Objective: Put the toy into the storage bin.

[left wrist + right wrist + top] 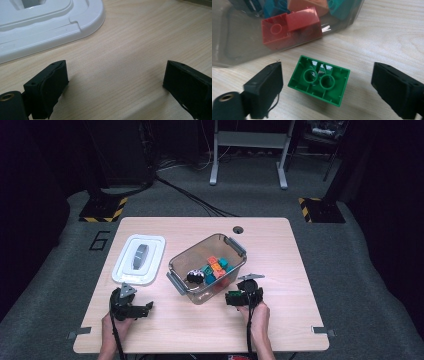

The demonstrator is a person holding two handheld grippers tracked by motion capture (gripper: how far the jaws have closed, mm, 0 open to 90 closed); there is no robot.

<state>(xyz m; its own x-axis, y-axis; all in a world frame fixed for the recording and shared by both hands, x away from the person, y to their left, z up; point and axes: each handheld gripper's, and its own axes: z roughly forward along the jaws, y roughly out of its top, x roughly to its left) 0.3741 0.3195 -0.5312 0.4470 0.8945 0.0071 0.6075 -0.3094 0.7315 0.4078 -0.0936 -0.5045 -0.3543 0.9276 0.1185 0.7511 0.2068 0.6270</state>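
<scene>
The green brick [319,80] lies upside down on the bench, just beside the clear bin's [176,285] near wall — the right gripper [325,85] straddles it, jaws wide, not touching. The left gripper [115,85] — jaws wide too — sits by the white lid's [50,27] near corner.

Green brick [319,80], hollow underside up, between black jaws of right tool [325,87]. Clear bin [176,270], grey handles: red brick [290,27] near wall, orange brick [216,265], teal brick [223,263]. White lid [150,245], grey centre, left. Desk [280,250]: light wood grain. Left tool [149,308]: black.
</scene>
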